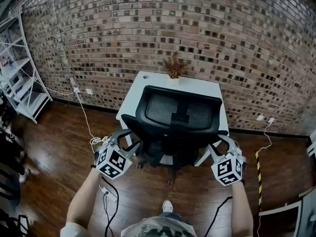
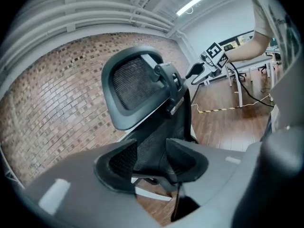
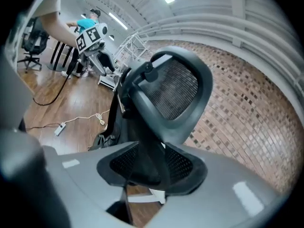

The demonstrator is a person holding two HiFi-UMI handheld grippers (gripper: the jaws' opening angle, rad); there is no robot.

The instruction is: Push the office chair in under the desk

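The black office chair (image 1: 177,112), with a mesh back, faces the white desk (image 1: 148,83) at the brick wall; its seat is partly under the desk's front edge. My left gripper (image 1: 127,136) clasps the left edge of the chair back, and my right gripper (image 1: 222,143) clasps the right edge. In the left gripper view, the mesh back (image 2: 137,84) fills the gap of the left gripper (image 2: 151,158). In the right gripper view, the back's black frame (image 3: 175,89) runs down between the pads of the right gripper (image 3: 152,163), and they press on it.
A potted dry plant (image 1: 174,68) stands at the desk's back edge. A white shelf rack (image 1: 19,73) is at the far left. White cables (image 1: 94,141) lie on the wooden floor left of the chair, and yellow-black tape (image 1: 257,172) on the right.
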